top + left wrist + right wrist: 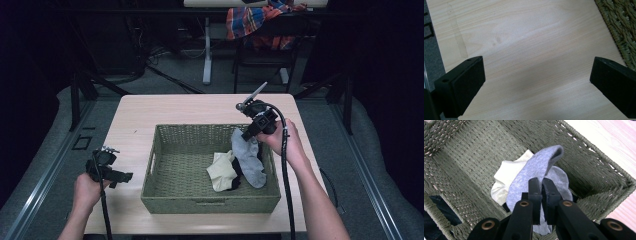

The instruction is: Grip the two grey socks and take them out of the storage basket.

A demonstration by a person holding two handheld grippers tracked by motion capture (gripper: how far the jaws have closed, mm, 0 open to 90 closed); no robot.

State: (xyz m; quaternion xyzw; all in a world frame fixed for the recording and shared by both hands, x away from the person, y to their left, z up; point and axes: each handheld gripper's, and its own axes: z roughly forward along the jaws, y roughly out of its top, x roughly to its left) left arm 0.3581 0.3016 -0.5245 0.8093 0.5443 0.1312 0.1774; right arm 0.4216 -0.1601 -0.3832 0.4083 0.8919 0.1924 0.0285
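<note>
From the high view we see our right gripper (248, 134) holding a grey sock (247, 159) that hangs over the right end of the woven basket (165, 192), its lower part draped on a cream sock (221, 170) with a dark piece under both. Our left gripper (120, 176) sits idle over the table (135, 112), well left of the basket.

In the left gripper view the jaws stand wide apart over bare wood, with the basket's rim (621, 30) at the right edge.

In the right gripper view the jaws are clamped on a fold of the grey sock (534, 170). We judge it light, soft and limp, so it will sag and swing; a pinch mid-fabric should hold well. The cream sock (501, 178) touches it below and could drag along, and the basket wall (599, 170) stands close by.
</note>
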